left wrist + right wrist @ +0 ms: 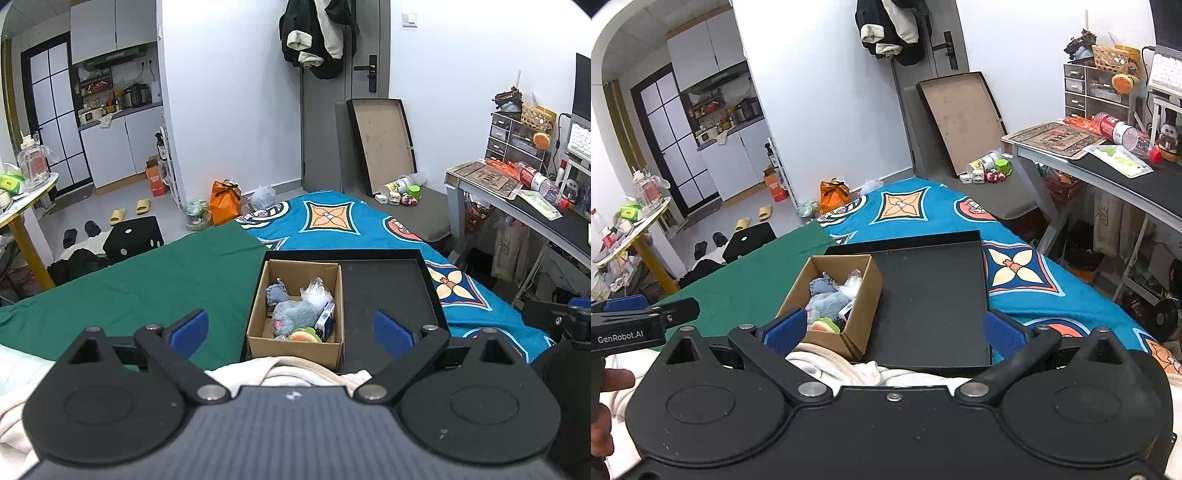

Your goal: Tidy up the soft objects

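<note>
A: Left gripper (291, 332): jaws spread wide, holding nothing, touching nothing. The cardboard box (295, 341) sat just ahead, between the blue pads (190, 332).

B: And the right gripper (894, 332)?

A: Jaws equally spread, empty. The box lay ahead toward its left finger; the black tray (931, 295) sat ahead, between the fingers.

B: Box contents?

A: Grey plush toys (291, 312), crinkled clear plastic (317, 291), a small blue-white carton (325, 319). A round green-orange item by the near wall was partly hidden. White fabric (280, 373) below the jaws was cut off by the gripper bodies.
</note>
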`<state>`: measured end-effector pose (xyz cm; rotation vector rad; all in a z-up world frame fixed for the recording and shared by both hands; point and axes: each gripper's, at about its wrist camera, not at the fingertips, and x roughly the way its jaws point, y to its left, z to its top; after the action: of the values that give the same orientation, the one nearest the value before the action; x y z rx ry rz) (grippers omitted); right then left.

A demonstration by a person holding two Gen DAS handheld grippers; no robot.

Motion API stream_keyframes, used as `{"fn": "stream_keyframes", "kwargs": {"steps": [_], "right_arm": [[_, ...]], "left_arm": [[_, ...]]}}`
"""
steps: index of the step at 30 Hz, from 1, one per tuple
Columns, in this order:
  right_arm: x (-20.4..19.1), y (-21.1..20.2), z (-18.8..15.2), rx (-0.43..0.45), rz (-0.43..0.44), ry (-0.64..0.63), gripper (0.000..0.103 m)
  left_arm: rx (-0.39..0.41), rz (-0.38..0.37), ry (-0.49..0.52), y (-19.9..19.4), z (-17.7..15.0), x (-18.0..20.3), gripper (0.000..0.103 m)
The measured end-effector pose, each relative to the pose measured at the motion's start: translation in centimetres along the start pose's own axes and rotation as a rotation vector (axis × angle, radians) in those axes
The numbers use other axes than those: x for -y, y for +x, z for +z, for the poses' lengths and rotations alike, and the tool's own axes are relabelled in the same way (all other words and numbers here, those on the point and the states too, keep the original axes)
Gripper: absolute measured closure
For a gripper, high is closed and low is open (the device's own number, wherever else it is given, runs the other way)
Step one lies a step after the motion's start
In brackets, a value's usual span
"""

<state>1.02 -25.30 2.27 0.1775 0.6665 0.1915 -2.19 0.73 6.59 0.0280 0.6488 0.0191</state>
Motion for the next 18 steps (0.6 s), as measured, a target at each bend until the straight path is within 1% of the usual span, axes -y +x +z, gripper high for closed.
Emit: {"fn": "stream_keyframes", "kwargs": {"steps": [8, 13, 18], "right_arm": [[-0.4, -0.21, -0.06, 0.007, 0.0, -0.014, 0.0], [-0.43, 0.04, -0.16, -0.003, -0.001, -0.021, 0.0], [-0.55, 0.14, -0.15, -0.004, -0.014, -0.022, 0.0]], "left_arm": [[-0.001, -0.005, -0.002, -0.2, -0.27, 0.03, 0.007], [-0.005, -0.006, -0.008, -0.08, -0.26, -0.07, 0.007], [-0.01, -0.011, -0.009, 0.08, -0.36, -0.26, 0.007]]}}
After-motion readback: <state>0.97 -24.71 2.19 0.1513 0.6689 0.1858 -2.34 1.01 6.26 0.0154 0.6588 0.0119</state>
